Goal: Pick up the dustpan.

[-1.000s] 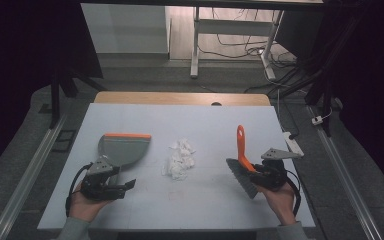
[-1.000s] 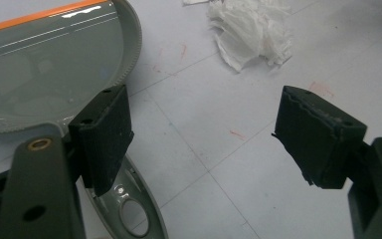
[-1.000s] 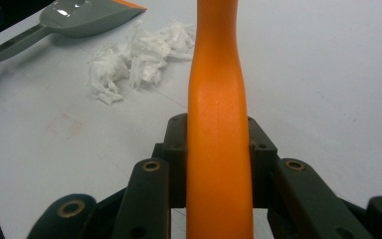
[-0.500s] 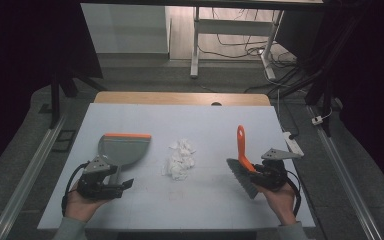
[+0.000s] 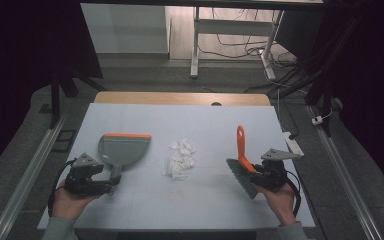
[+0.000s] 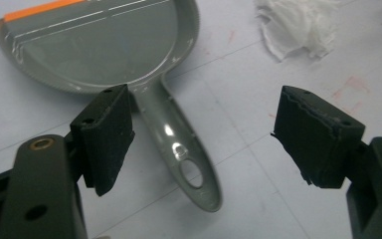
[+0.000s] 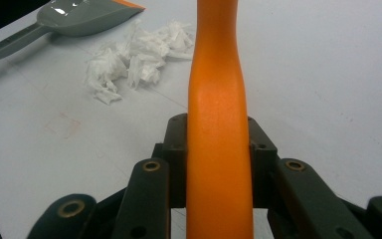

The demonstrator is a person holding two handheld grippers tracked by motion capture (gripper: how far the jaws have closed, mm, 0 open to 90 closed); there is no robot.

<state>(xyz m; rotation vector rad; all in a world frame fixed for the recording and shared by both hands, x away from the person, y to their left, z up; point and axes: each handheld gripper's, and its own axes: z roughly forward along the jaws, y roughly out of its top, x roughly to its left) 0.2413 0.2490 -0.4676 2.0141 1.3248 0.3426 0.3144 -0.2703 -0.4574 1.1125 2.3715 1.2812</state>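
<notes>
A grey dustpan (image 5: 122,150) with an orange lip lies on the left of the white table (image 5: 205,125). Its handle (image 6: 179,144) points toward my left gripper (image 6: 224,134), which is open. The handle lies between the two pads (image 6: 107,134), and neither pad touches it. Crumpled white paper (image 5: 180,159) is heaped at the table's middle. My right gripper (image 5: 252,172) is shut on the orange handle (image 7: 219,124) of a brush whose grey bristles (image 5: 242,177) rest on the table.
The table's wooden far edge (image 5: 180,97) borders the floor, where a white table leg and cables stand. Metal rails run along both sides of the table. The paper (image 7: 134,59) lies between brush and dustpan (image 7: 79,17).
My left gripper has shifted a little to the left, its jaws still wide. The right gripper and the brush have stayed where they were.
</notes>
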